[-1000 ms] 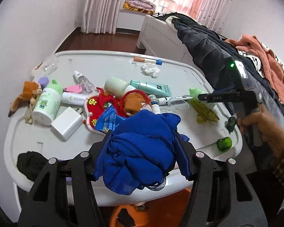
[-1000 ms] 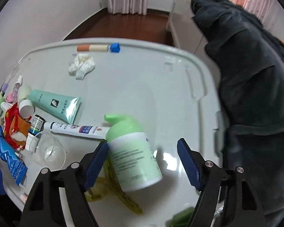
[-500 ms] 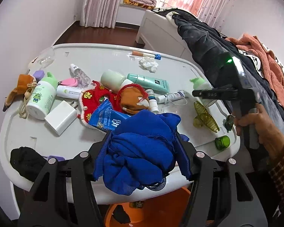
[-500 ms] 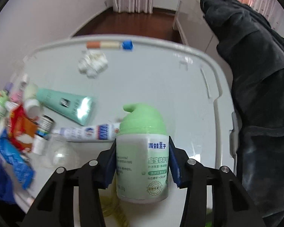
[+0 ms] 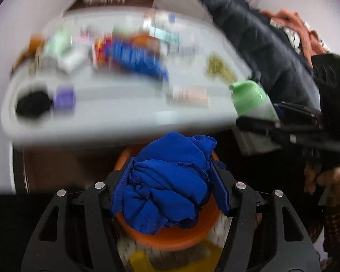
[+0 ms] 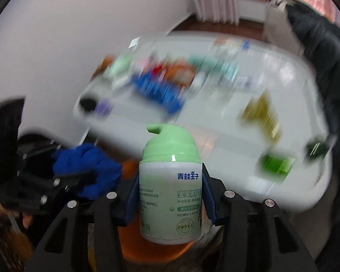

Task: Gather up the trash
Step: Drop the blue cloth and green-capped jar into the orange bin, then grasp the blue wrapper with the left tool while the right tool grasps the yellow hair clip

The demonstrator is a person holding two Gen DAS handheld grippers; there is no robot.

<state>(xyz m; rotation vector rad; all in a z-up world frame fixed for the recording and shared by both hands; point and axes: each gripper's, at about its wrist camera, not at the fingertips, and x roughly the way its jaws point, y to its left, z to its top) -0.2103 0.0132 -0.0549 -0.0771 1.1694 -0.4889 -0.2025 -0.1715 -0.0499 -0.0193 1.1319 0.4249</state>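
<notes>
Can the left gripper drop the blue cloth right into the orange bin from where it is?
Probably yes. The left gripper holds the blue cloth directly over the orange bin, and nothing shows between them.

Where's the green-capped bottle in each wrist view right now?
Left wrist: green-capped bottle at right, held in the right gripper.
Right wrist: bottom centre, upright between the blue pads.
Shared landmark: orange bin, below both grippers.

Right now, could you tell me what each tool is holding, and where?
Left tool: bunched blue cloth, gripped around its middle. Right tool: green-capped lotion bottle, by its white body.
</notes>
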